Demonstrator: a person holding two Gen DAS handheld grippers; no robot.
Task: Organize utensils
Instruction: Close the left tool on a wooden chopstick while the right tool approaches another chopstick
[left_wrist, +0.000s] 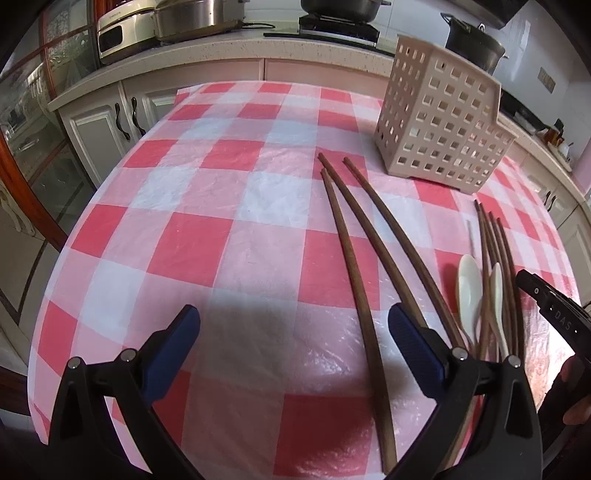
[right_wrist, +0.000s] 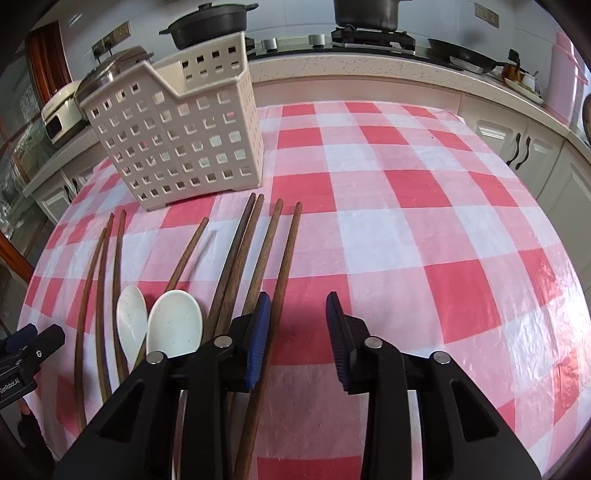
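Observation:
Several brown wooden chopsticks (right_wrist: 255, 258) and two white ceramic spoons (right_wrist: 173, 325) lie on the red-and-white checked tablecloth (right_wrist: 406, 221). A beige perforated utensil holder (right_wrist: 177, 144) stands behind them; it also shows in the left wrist view (left_wrist: 439, 122). My left gripper (left_wrist: 293, 332) is open and empty, low over the cloth, with three chopsticks (left_wrist: 354, 251) by its right finger. My right gripper (right_wrist: 299, 332) is open and empty, its left finger over a group of chopsticks. The spoons (left_wrist: 471, 291) also show at the right in the left wrist view.
Kitchen counters with white cabinets (right_wrist: 517, 144) surround the table. A black pot (right_wrist: 210, 22), a rice cooker (left_wrist: 122, 29) and a stove (right_wrist: 369, 35) sit on the counter. The table edge falls away at left (left_wrist: 55, 295) and right (right_wrist: 569, 295).

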